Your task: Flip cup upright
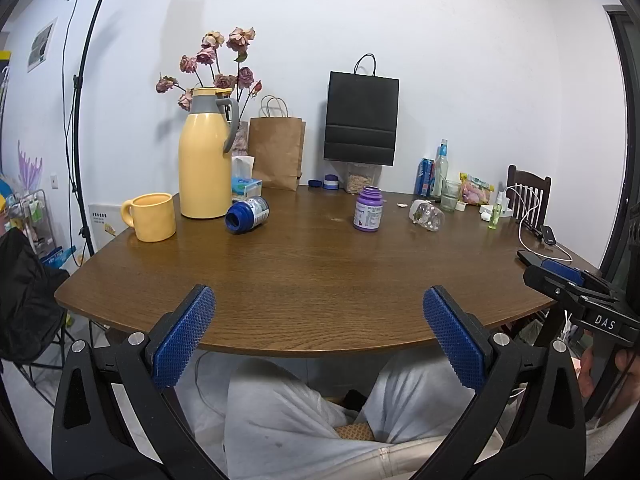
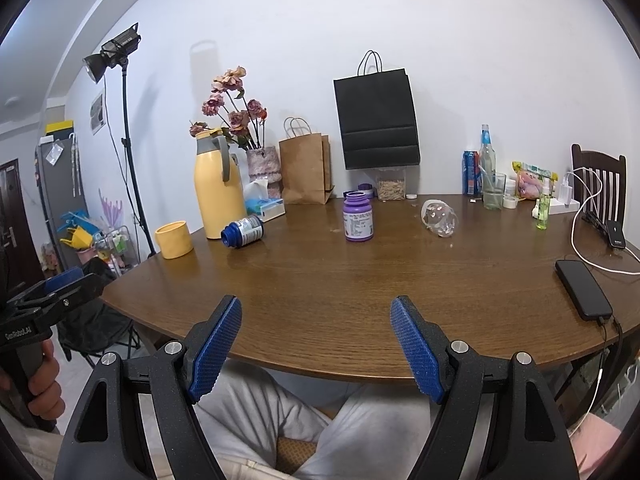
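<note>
We hold the left gripper [image 1: 320, 336] and right gripper [image 2: 316, 344] at the near edge of the surface [image 1: 320, 272], fingers spread and empty, while the cup [image 1: 427, 214] lies on its side near the far edge, right of the purple bottle [image 1: 369, 209].

White wall [image 2: 440, 20] – studio lamp on stand [image 2: 114, 54], dark wooden chair [image 2: 598, 180], brown table [image 2: 360, 280].

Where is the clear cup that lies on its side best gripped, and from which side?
Grip the clear cup across its round wall near the middle, probably from above with the open right gripper. It lies on its side on the table with nothing touching it, so both flanks are free.
</note>
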Action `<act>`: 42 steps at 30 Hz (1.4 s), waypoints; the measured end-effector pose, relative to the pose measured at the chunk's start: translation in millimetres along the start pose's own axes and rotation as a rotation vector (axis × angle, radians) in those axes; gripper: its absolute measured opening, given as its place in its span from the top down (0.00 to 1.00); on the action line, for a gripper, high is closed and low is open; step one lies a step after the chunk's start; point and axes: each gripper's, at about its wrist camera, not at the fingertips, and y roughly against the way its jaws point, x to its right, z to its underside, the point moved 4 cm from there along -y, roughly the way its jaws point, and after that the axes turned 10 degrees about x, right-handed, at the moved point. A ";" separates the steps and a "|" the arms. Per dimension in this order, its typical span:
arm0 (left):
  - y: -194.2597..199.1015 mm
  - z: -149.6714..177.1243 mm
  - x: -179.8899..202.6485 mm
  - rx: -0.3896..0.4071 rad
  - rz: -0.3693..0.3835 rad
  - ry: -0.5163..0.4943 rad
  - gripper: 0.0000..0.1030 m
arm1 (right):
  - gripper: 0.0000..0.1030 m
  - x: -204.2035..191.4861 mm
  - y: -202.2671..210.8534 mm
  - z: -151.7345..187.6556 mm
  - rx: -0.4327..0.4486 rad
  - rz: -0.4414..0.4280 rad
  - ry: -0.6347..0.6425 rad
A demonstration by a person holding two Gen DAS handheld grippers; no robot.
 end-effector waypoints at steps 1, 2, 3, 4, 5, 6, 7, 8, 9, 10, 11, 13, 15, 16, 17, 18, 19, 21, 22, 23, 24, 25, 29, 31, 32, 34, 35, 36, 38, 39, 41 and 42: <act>1.2 1.7 -0.2 -0.001 0.003 -0.002 0.00 | 0.21 -1.3 0.2 -0.6 0.000 0.001 0.001; 1.5 2.7 -0.3 -0.001 0.002 -0.004 0.00 | 0.21 -1.1 0.1 -0.4 -0.001 0.001 0.001; 1.5 3.2 -0.5 -0.001 0.002 -0.005 0.00 | 0.21 -1.3 0.3 -0.2 -0.001 0.001 0.000; 1.5 3.4 -0.7 -0.001 0.003 -0.004 0.00 | 0.21 -1.5 0.7 -0.4 -0.002 0.001 0.000; 1.2 3.7 -0.7 0.000 0.002 -0.005 0.00 | 0.21 -1.6 0.4 -1.0 -0.001 0.000 0.000; 0.5 3.8 -0.5 0.000 0.001 -0.004 0.00 | 0.21 -1.9 0.9 -1.1 -0.001 0.000 0.002; 0.8 3.8 -0.9 -0.001 0.002 -0.004 0.00 | 0.21 -1.5 0.3 -1.1 -0.002 0.001 0.002; 0.6 4.3 -0.9 -0.002 0.002 -0.003 0.00 | 0.21 -1.7 0.3 -1.2 -0.002 0.001 0.003; 1.4 4.0 -1.6 -0.002 0.001 -0.002 0.00 | 0.21 -1.7 0.5 -1.3 -0.002 0.000 0.003; 2.5 4.1 -2.4 -0.002 0.001 -0.001 0.00 | 0.21 -1.8 0.6 -1.1 -0.001 0.001 0.002; 2.4 4.0 -2.3 -0.002 0.001 -0.002 0.00 | 0.21 -1.8 0.5 -1.3 -0.001 0.001 0.003; 2.3 4.0 -2.4 -0.002 0.002 -0.002 0.00 | 0.21 -1.7 0.3 -1.4 -0.002 0.001 0.003; 2.3 3.9 -2.4 -0.002 0.001 -0.003 0.00 | 0.21 -1.7 0.5 -1.5 -0.001 0.001 0.002; 2.4 3.9 -2.6 -0.003 0.001 -0.001 0.00 | 0.21 -1.9 0.4 -1.5 -0.001 0.001 0.003; 2.2 3.7 -2.4 -0.002 0.001 -0.001 0.00 | 0.21 -1.7 0.4 -1.5 -0.001 0.001 0.003; 2.6 4.4 -2.4 -0.002 0.002 -0.002 0.00 | 0.21 -1.6 0.4 -1.7 0.000 0.001 0.004; 2.1 3.7 -2.4 -0.003 0.002 -0.003 0.00 | 0.21 -1.6 0.2 -1.9 0.000 0.001 0.005; 2.4 4.3 -2.7 -0.002 0.003 -0.003 0.00 | 0.21 -1.6 0.2 -2.6 0.000 0.000 0.003; 2.0 3.6 -2.4 -0.003 0.002 -0.003 0.00 | 0.21 -1.8 0.2 -2.4 -0.002 0.001 0.003; 2.1 3.9 -2.6 -0.003 0.001 -0.004 0.00 | 0.21 -1.8 0.2 -2.2 -0.003 0.002 0.002; 2.1 4.2 -2.9 -0.004 0.001 -0.003 0.00 | 0.21 -1.9 0.2 -2.0 -0.003 0.001 0.002; 1.9 3.5 -2.4 -0.004 0.001 -0.002 0.00 | 0.21 -1.9 -0.1 -1.9 -0.006 0.001 0.002; 2.3 3.9 -1.8 -0.002 0.002 -0.004 0.00 | 0.21 -2.8 -1.1 -3.4 -0.007 -0.002 0.008; 1.8 3.5 -2.1 -0.003 0.002 -0.006 0.00 | 0.21 -2.4 -2.2 -4.3 -0.003 0.000 0.019; 1.4 3.9 -2.6 -0.004 0.004 -0.007 0.00 | 0.21 -1.9 -3.4 -4.2 -0.002 0.006 0.031; -0.9 4.9 -4.2 -0.004 -0.001 -0.009 0.00 | 0.21 0.3 -6.3 -3.0 -0.001 0.017 0.044; -2.3 5.4 -4.4 -0.003 -0.004 -0.012 0.00 | 0.21 2.5 -9.1 -2.3 -0.005 0.020 0.043; -5.5 6.7 -6.1 0.001 -0.014 -0.019 0.00 | 0.21 3.7 -12.1 -1.5 -0.010 0.020 0.041; -12.2 6.5 -8.6 0.001 -0.023 -0.028 0.00 | 0.21 6.7 -21.7 -1.4 -0.017 0.018 0.033; -18.2 6.8 -10.8 0.001 -0.036 -0.038 0.00 | 0.21 7.0 -27.3 -1.7 -0.018 0.016 0.034; -27.1 6.6 -13.7 0.001 -0.060 -0.048 0.00 | 0.21 6.8 -38.8 -3.7 -0.026 0.011 0.035; -33.6 6.2 -16.9 -0.005 -0.069 -0.049 0.00 | 0.21 6.3 -43.1 -5.0 -0.025 0.006 0.036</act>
